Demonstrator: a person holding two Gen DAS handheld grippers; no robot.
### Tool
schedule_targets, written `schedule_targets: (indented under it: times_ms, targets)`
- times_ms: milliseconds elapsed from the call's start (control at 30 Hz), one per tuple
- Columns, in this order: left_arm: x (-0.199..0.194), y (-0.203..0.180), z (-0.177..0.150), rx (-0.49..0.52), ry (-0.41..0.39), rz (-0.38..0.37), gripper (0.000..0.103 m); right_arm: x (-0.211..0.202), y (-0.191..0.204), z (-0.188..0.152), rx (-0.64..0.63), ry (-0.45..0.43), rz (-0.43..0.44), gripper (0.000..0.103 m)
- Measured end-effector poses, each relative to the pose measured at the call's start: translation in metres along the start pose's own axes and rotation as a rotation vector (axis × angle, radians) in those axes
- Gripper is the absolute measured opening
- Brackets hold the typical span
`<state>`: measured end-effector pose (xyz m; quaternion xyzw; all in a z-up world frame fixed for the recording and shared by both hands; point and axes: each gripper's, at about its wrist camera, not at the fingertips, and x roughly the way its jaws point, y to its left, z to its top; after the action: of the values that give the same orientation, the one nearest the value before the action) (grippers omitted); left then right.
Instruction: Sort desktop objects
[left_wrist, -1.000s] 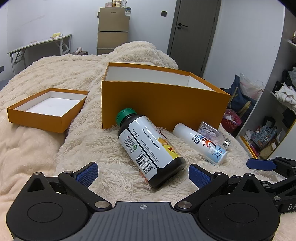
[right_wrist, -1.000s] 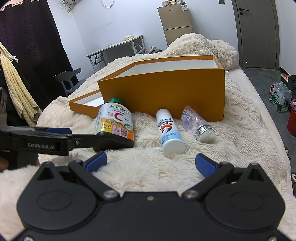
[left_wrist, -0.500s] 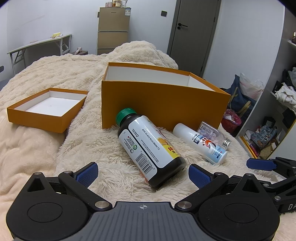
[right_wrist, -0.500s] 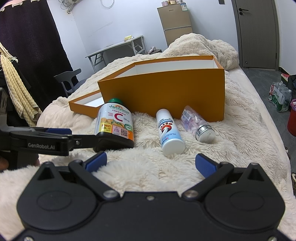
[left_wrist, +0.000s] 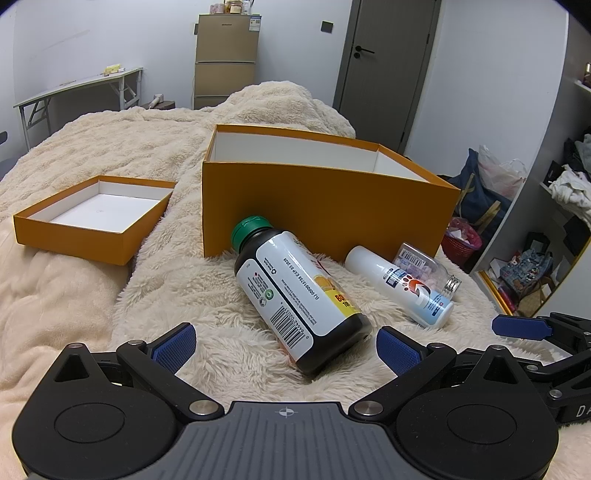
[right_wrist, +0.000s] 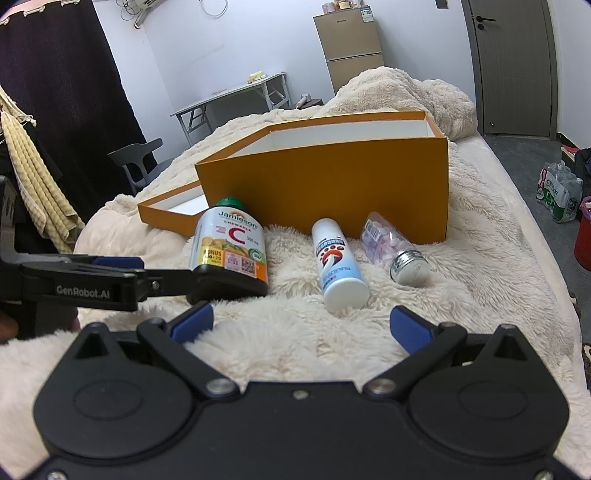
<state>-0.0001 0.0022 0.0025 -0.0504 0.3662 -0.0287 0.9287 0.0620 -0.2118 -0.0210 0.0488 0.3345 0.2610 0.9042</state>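
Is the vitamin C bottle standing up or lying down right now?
Lying down. The vitamin C bottle rests on its side on the blanket, green cap pointing toward the orange box.

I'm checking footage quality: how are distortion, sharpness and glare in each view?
Left wrist: strong fisheye bending the orange box rim, dark vignette corners, vitamin bottle label sharp, no glare. Right wrist: same bending, labels legible, slight sheen on the pill bottle cap.
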Motion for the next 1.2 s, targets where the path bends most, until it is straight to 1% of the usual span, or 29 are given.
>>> schedule_targets:
  times_ms: [1133,1200]
  targets:
    - [-0.0015,0.0011,-0.0006,-0.006,0.000,-0.003,0.103,0.0028,0.0016,-0.0033,0.002,-0.002,-0.001,0.103]
    - [-0.0014,0.0013,-0.0007,-0.007,0.000,-0.003,0.103,-0.0006,-0.0012,0.0008,0.003,-0.003,0.000,0.103]
